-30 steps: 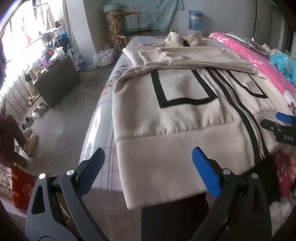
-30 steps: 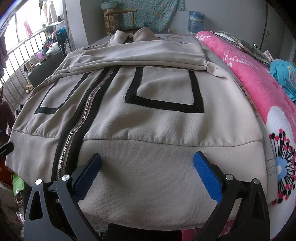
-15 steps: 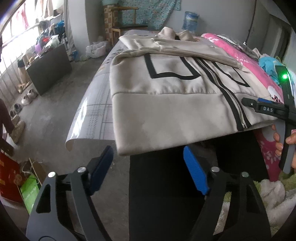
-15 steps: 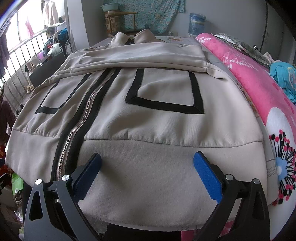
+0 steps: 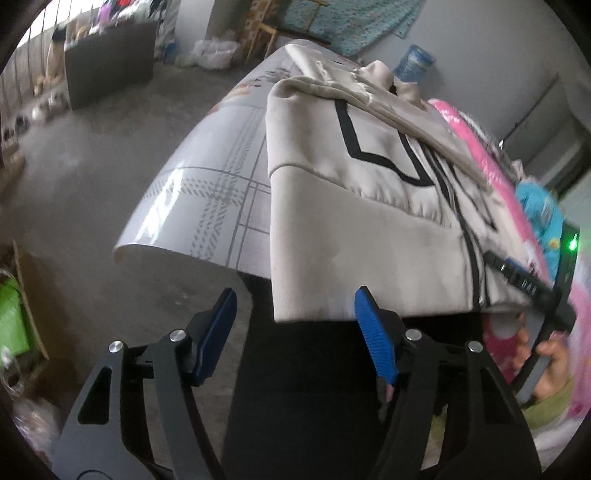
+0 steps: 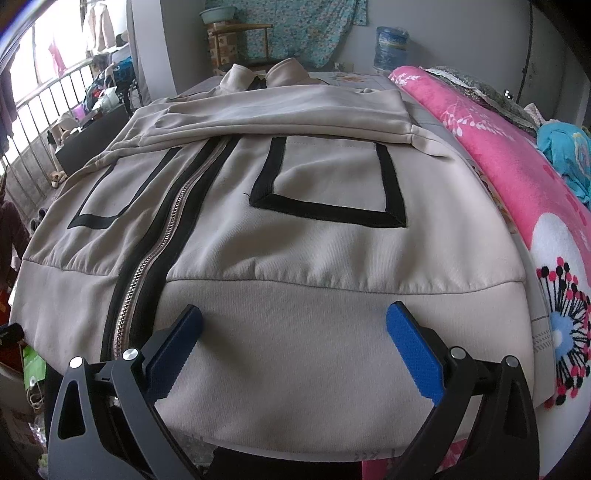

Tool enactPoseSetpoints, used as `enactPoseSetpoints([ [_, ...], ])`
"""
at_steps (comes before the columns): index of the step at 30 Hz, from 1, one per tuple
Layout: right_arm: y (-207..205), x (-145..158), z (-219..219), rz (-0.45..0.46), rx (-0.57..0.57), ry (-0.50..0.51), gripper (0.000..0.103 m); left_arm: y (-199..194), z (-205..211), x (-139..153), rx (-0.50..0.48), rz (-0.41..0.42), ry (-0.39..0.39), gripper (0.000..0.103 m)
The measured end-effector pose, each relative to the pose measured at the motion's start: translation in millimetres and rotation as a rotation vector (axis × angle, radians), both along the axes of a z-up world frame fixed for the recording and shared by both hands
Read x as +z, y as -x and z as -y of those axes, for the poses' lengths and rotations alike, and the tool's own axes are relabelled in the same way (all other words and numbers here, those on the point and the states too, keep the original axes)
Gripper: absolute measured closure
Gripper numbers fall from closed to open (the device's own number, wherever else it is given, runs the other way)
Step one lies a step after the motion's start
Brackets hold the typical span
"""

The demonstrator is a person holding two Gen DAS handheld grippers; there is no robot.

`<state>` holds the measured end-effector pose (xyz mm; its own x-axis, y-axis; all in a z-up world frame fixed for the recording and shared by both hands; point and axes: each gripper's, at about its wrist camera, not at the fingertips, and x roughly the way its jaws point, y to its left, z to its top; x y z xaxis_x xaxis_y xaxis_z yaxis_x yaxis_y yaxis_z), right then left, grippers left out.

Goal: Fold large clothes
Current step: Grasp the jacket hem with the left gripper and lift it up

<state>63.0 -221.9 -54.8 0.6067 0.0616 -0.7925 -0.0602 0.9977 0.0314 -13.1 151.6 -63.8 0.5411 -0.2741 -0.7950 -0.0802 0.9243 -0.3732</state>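
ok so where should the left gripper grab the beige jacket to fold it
Probably the near left corner of the hem band, coming from below the bed edge. That corner of the beige jacket overhangs, so one pad can slip under. The left gripper is closing just short of it.

Grey concrete floor (image 5: 92,177), pale grey walls (image 6: 461,33), patterned teal cloth (image 6: 295,26) hung behind a wooden chair (image 6: 240,40), railed window (image 6: 40,103) bright at left, dark cabinet (image 5: 109,62) nearby.

Jacket (image 6: 295,240) lies on bed (image 5: 207,192), blanket (image 6: 517,177) right.
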Motion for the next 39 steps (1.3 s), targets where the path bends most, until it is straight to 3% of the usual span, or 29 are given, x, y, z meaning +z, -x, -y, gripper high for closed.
enactPoseSetpoints([
  [4,0.3,-0.1,-0.2,0.001,-0.002,0.0,0.006,-8.8,-3.6,-6.4,0.016,-0.017,0.045,0.044],
  [6,0.4,-0.3,0.0,0.002,-0.001,0.0,0.006,-10.6,-3.3,-6.5,0.018,-0.017,0.058,0.051],
  [11,0.8,-0.9,-0.1,0.002,0.0,0.0,0.006,-11.8,8.7,-1.3,0.001,-0.021,0.0,0.066],
  [16,0.5,-0.3,-0.1,-0.001,0.001,-0.001,0.006,-6.3,11.1,3.2,0.009,-0.054,-0.029,0.084],
  [17,0.0,0.6,0.2,-0.004,0.002,-0.001,0.006,-5.3,11.6,3.1,0.004,-0.06,-0.034,0.098],
  [23,-1.0,3.3,3.9,-0.046,0.018,-0.012,0.006,0.7,22.3,13.8,-0.018,-0.011,-0.125,0.099],
  [29,19.6,15.9,34.3,-0.043,-0.026,-0.097,0.006,11.8,31.9,25.3,-0.069,0.034,-0.232,0.099],
  [39,84.7,32.8,92.4,-0.068,-0.102,-0.129,0.008,21.7,25.5,26.2,-0.125,0.013,-0.246,0.099],
])
